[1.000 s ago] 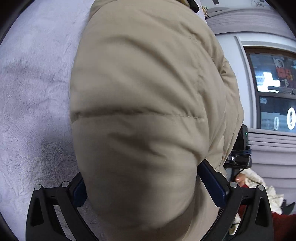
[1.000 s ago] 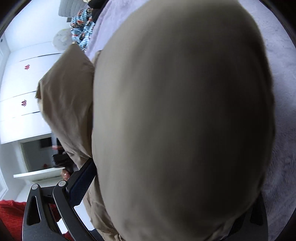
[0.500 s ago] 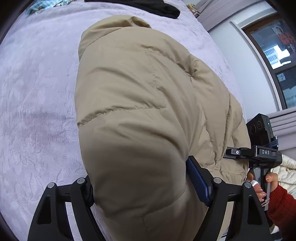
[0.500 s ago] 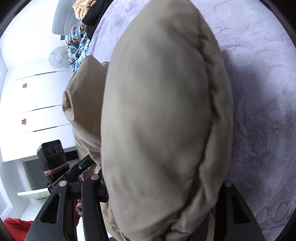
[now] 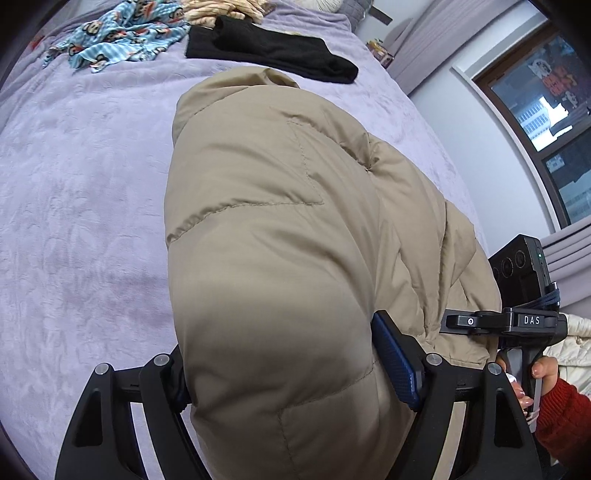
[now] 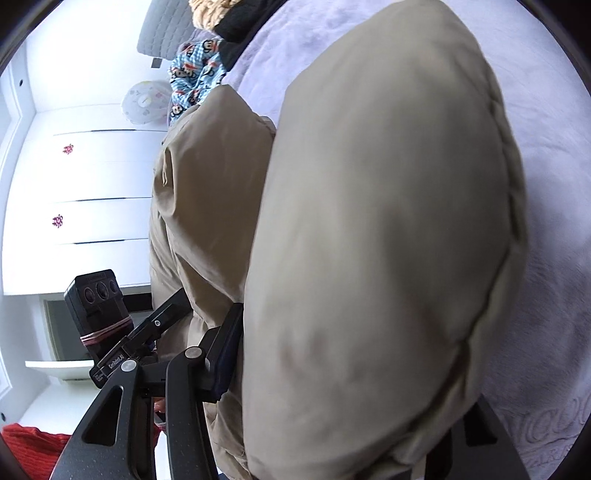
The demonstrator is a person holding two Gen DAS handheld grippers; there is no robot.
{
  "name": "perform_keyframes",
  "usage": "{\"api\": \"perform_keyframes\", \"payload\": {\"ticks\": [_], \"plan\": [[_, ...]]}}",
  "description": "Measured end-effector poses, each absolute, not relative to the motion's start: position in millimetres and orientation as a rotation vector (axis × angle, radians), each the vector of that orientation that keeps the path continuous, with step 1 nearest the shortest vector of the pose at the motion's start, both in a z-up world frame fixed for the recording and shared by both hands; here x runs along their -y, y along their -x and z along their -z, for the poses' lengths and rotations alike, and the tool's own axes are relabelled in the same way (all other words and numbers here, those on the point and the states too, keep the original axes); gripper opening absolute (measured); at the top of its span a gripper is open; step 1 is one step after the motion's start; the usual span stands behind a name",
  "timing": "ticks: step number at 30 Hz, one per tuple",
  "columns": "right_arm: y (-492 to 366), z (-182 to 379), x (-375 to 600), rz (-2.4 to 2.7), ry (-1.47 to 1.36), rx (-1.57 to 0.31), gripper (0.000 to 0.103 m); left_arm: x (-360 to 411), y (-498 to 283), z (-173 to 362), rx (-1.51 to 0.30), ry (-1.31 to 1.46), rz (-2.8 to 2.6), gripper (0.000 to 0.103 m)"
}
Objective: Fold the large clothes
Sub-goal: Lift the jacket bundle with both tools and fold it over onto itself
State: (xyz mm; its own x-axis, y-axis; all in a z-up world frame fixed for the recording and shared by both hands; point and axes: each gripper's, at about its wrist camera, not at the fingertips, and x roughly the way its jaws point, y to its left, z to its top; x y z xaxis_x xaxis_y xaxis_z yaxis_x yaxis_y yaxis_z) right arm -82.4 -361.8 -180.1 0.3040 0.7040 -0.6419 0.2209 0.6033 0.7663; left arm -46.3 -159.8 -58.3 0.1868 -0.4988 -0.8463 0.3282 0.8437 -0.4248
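Jacket: a beige puffer jacket [image 5: 280,236] is bulging over a lilac bedspread [image 5: 81,206], filling both views.
Left gripper [image 5: 295,380]: its jaws are clamping a thick fold at 6 o'clock.
Right gripper [image 6: 332,354]: its jaws are pinching another fold.
Beyond: black garment [image 5: 266,48] is lying at 12 o'clock, monkey-print cloth [image 5: 122,33] at 11.

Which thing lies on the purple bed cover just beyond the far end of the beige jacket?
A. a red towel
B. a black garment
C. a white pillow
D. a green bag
B: in the left wrist view a black garment lies flat on the bed cover just past the far end of the jacket.
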Motion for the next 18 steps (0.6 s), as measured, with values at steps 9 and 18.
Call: {"api": "perform_keyframes", "payload": {"ticks": [9, 18], "plan": [[51.2, 173.9, 264.5, -0.389, -0.848, -1.223, 0.054, 22.7, -11.9, 56.1, -1.221, 0.160, 0.553, 0.082], [-22.1, 190.0, 144.1, -0.431, -0.811, -1.223, 0.054, -106.4, -94.1, 77.0, -1.195, 0.124, 0.427, 0.082]]}}
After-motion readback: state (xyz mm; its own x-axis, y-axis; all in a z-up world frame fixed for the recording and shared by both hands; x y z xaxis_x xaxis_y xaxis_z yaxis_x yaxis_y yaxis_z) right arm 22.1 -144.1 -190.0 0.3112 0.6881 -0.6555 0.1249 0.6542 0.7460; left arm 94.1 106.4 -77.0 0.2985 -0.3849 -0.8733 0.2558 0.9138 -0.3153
